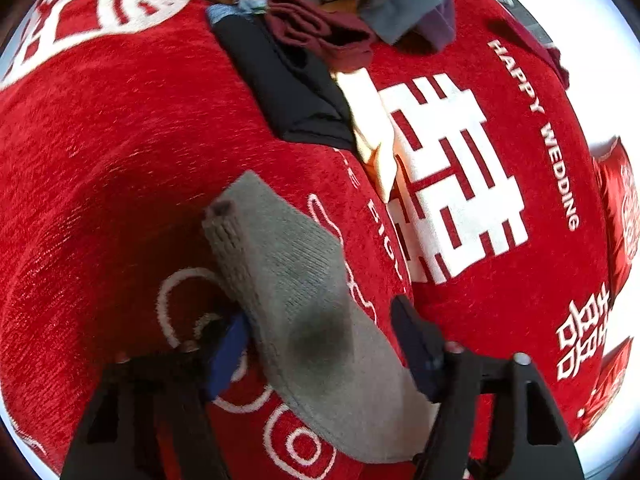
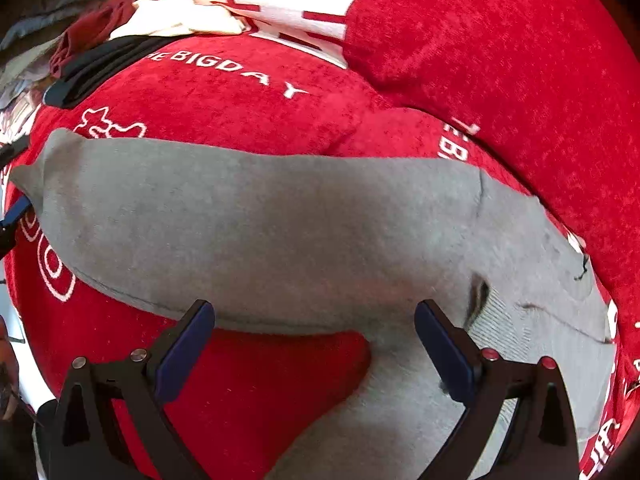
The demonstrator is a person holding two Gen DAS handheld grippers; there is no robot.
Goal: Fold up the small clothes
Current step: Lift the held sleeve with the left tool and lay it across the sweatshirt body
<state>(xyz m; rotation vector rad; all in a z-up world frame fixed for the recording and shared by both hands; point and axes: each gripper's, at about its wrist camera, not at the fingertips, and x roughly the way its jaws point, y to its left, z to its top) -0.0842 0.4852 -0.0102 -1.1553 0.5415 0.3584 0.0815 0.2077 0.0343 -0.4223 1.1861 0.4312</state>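
A grey sock (image 1: 304,300) lies on the red cloth with white print (image 1: 120,140). In the left wrist view it runs from its toe at upper left down between the fingers of my left gripper (image 1: 322,348). The jaws stand apart on either side of it, and the left blue pad sits right at the sock's edge without clamping it. In the right wrist view the same sock (image 2: 260,216) stretches across the picture and bends downward at the right. My right gripper (image 2: 316,344) hovers over it, open, with the sock's lower edge between its pads.
At the far end of the cloth lie a black garment (image 1: 288,88), a maroon one (image 1: 320,32), a cream piece (image 1: 372,128) and grey-blue clothes (image 1: 400,4). Red packets (image 1: 620,208) lie at the right edge. A raised red fold (image 2: 500,60) crosses behind the sock.
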